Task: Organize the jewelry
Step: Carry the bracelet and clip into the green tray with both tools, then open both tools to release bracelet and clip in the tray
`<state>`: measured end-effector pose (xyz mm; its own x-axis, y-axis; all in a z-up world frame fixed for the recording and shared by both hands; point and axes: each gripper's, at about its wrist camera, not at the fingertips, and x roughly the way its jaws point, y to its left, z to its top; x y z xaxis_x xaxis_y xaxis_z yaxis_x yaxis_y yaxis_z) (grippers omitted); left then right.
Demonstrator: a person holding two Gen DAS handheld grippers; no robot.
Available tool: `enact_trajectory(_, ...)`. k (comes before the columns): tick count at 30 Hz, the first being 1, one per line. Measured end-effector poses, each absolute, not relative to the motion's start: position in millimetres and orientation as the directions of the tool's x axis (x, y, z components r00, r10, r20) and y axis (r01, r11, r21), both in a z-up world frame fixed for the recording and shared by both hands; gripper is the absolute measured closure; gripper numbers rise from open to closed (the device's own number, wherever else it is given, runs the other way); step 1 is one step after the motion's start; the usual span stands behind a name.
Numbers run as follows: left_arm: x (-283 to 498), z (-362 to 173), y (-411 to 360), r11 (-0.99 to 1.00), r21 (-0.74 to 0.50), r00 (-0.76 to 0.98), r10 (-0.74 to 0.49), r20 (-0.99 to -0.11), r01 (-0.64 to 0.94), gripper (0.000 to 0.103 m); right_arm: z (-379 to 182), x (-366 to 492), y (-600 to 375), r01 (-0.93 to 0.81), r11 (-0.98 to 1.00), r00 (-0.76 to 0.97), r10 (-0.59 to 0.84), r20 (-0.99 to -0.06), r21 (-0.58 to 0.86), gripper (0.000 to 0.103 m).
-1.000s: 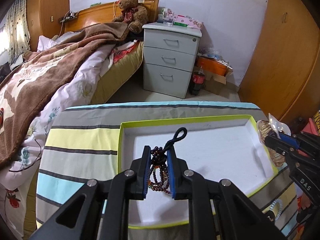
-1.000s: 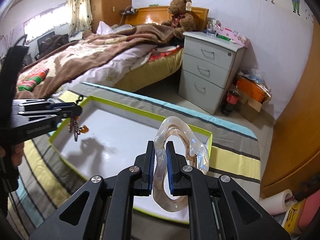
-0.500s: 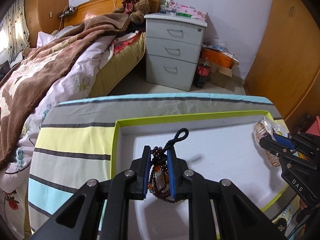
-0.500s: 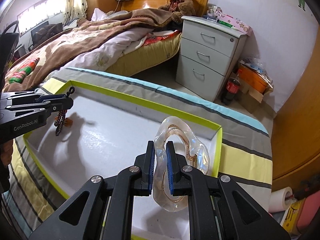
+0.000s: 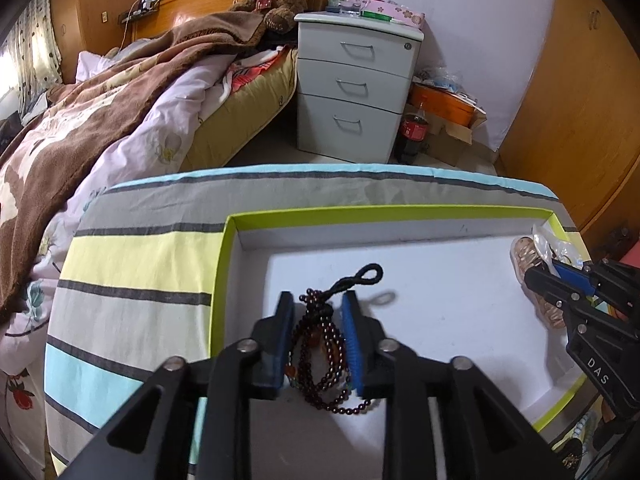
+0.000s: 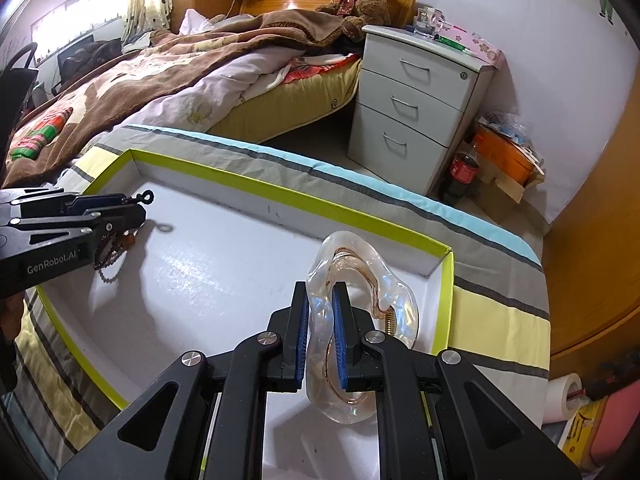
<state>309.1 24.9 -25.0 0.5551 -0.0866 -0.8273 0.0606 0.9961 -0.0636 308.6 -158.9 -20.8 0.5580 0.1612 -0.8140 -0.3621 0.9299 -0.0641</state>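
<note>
A white tray with a lime-green rim (image 5: 360, 213) (image 6: 280, 196) lies on a striped cloth. My left gripper (image 5: 318, 304) hangs low over its left part, jaws parted around a dark red bead bracelet (image 5: 324, 360) with a black cord loop; the beads' lower end rests on the tray floor (image 6: 108, 270). My right gripper (image 6: 320, 304) is shut on a clear, wavy bangle (image 6: 360, 280) with a pinkish-gold core, held upright just above the tray's right end. That gripper (image 5: 536, 276) and bangle (image 5: 528, 256) show at the right edge of the left wrist view.
The striped cloth (image 5: 140, 256) covers the table. Behind stand a bed with a brown blanket (image 5: 120, 92), a grey three-drawer nightstand (image 5: 352, 92), a cola bottle (image 5: 414, 132) and an orange box (image 5: 444, 104). Wooden wardrobe doors (image 6: 600, 240) are at the right.
Both grippers have lowered toward the tray. The left jaws have widened and the bracelet now touches the tray floor. The right gripper still clamps the bangle.
</note>
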Motion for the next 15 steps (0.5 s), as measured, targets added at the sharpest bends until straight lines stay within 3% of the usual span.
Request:
enact_trajectory(8,307.4,-25.2,26.8,0.995,-0.077,0.556,-0.097,-0.826,0.059,0.056,-19.9,307.4,-157.4,-0.352,0.933,0.568,0.151,-0.809,-0.074,0.085)
enact_trajectory(12,303.0,-20.2,24.8,0.995,-0.079,0.568,-0.1,-0.817,0.062,0.039,-17.7,305.4,-157.6,-0.347,0.935,0.575,0.151,-0.804,-0.072,0.082)
enact_trajectory(15,299.4,-16.8,24.6,0.995,-0.08,0.57,-0.098,-0.816,0.057,0.038,-13.9,301.8,-158.5,-0.345,0.937,0.581,0.159,-0.798,-0.064,0.07)
